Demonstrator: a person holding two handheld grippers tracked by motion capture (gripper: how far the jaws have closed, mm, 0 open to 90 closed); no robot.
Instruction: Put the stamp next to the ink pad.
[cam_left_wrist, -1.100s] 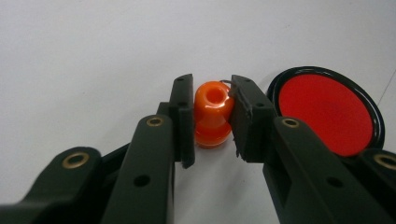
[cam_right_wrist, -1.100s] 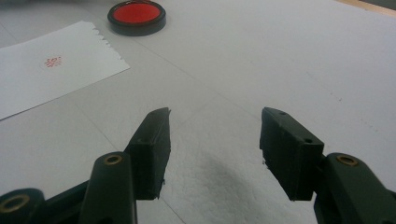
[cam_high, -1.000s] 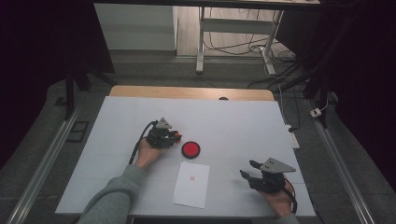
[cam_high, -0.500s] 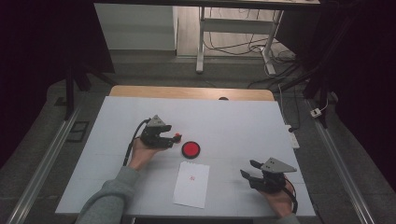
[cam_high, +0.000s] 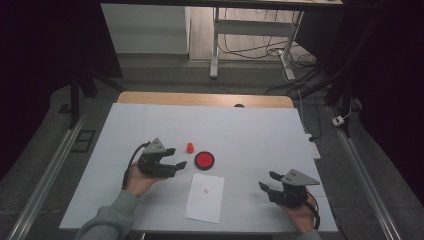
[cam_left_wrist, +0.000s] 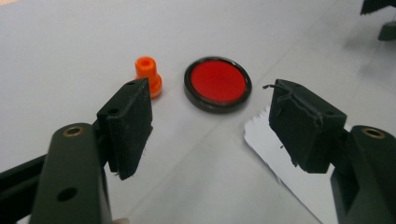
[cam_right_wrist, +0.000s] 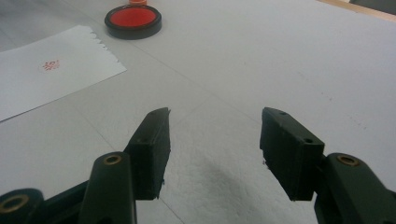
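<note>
The left gripper (cam_high: 176, 157) hovers over the white table (cam_high: 260, 130) with its jaws spread wide and nothing between them; they have just been opening. From above it sits to the left of a small orange stamp (cam_high: 190, 147), which stands upright on the table, apart from both pads. In the left gripper view the orange stamp (cam_left_wrist: 149, 77) shows just beyond the tip of the left-hand pad, its hollow top facing up, and clear of it.

Just beside the stamp lies a round ink pad (cam_high: 204, 159), a black-rimmed dish with a red face. In the left gripper view the ink pad (cam_left_wrist: 217, 84) lies flat between the lines of the two jaws, farther out than their tips, close to the stamp; whether the two touch cannot be told.

A white sheet of paper (cam_high: 205, 197) lies near the ink pad on the person's side, with a small red stamped mark (cam_high: 205, 190) near its upper middle. In the right gripper view the sheet's far edge looks ragged (cam_right_wrist: 100, 42).

The right gripper (cam_high: 266, 181) rests low at the table's near right, well apart from the paper, held in the person's hand. Its jaws stand released with only bare table between them, as the right gripper view shows (cam_right_wrist: 215, 126).
</note>
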